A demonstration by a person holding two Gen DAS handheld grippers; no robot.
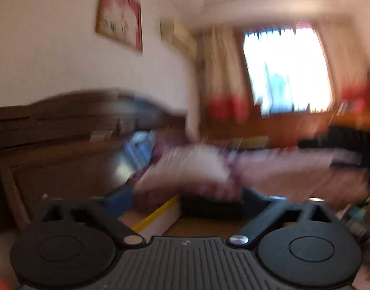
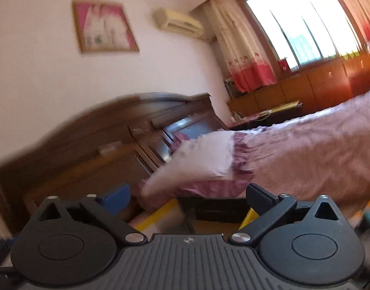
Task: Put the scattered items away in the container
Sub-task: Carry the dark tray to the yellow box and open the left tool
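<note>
Your left gripper (image 1: 185, 199) points level into the bedroom, jaws spread wide with nothing between them; its view is badly smeared. On the left of it stands the dark wooden headboard (image 1: 64, 125) with a framed picture (image 1: 119, 17) on the wall above. The pink-covered bed (image 1: 281, 171) fills the middle, and the bright window (image 1: 286, 70) sits at the right.

Your right gripper (image 2: 187, 197) also aims level, its jaws fully apart and empty. A pale pillow (image 2: 201, 154) lies on the bed beside the headboard, with the air conditioner (image 2: 177, 23) up on the wall and orange cabinets (image 2: 305, 84) under the window.

You cannot tell where the container or the scattered items are; a yellow-edged shape (image 2: 158, 213) shows just beyond the fingers.
</note>
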